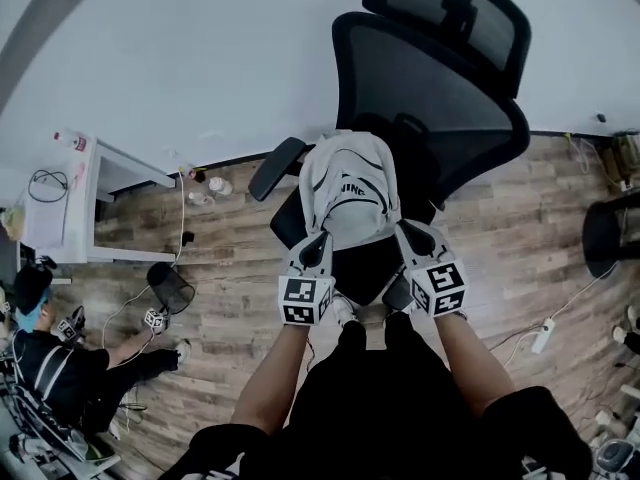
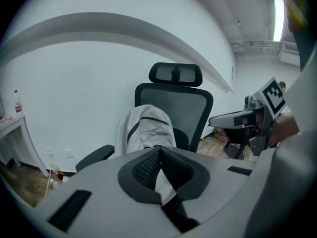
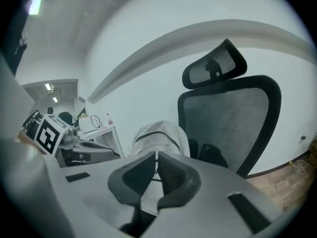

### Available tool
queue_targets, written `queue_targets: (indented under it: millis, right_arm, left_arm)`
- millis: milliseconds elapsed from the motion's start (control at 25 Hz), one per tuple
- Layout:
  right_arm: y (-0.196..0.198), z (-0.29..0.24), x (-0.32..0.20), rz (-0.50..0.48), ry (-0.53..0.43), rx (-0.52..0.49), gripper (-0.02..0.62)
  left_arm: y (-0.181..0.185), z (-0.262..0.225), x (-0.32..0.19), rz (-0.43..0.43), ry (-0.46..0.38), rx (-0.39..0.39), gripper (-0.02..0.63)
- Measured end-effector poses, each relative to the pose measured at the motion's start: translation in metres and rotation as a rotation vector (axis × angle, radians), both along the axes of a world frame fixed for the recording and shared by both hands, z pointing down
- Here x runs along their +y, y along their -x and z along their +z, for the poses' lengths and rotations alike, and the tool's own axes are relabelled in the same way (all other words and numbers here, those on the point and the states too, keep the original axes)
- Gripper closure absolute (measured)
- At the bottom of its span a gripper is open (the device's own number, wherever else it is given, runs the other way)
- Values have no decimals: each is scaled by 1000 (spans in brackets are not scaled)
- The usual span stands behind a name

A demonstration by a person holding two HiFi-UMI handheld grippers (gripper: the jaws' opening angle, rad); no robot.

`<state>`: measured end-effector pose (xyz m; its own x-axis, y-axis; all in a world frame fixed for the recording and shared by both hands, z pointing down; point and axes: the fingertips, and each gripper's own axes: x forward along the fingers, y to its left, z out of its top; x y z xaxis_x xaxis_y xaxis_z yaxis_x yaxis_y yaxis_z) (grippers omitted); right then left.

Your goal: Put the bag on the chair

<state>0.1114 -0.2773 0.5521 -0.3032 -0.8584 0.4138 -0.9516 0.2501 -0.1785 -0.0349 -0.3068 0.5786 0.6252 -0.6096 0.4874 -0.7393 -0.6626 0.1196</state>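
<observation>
The left claw is pressed together, its dark, mesh-textured pads meeting at the tip with a strip of pale fabric from the bag caught between them. The right claw is likewise squeezed nearly closed, only a thin slit between its pads, and the same pale cloth runs down through that slit. From the head view, each claw tip touches a lower side of the bag, the left one on the bag's left edge and the right one on its right edge. The bag stands upright on the seat of the chair, its back leaning against the backrest. It is a soft, light grey fabric backpack with a rounded top, a dark curved zip line across the front and some dark lettering that is too small to read. The chair is a black office model with a woven mesh backrest, a separate mesh headrest tilted on top and curved padded armrests. Each claw's body is smooth grey plastic and carries a cube with black-and-white square markers. The floor is wood-grain planking in mixed brown tones. Well off to the left a white table stands against the plain wall, and a person in dark clothes sits on the floor near it.
</observation>
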Motion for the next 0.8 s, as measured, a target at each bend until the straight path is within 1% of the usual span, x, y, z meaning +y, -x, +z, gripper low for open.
queue_targets:
  millis: [80,200,320,560,680,800]
  right_arm:
    - [-5,-9,4,-18,-18,39,574]
    - [-15,-17,12,-24,-30,103,574]
    - [-20,-27,15,-29,-49,147,574]
    - [-18,-49,7,-50,-90,167,575]
    - [-22,-58,4,-35,-114,163,575]
    - [-29,-57,6,-20,-111,162,575]
  left_arm:
    - [-12,-15,1,27,-13,23,583]
    - [-24,-34,1,47,-32,48,583]
    - [-33,-43,-2,61,-51,55,583]
    - [-43,-57,-4,64,-76,57,583]
    - [-48,-61,-3,66,-78,55,583]
    - [-52,-61,-1,74,-80,52,583]
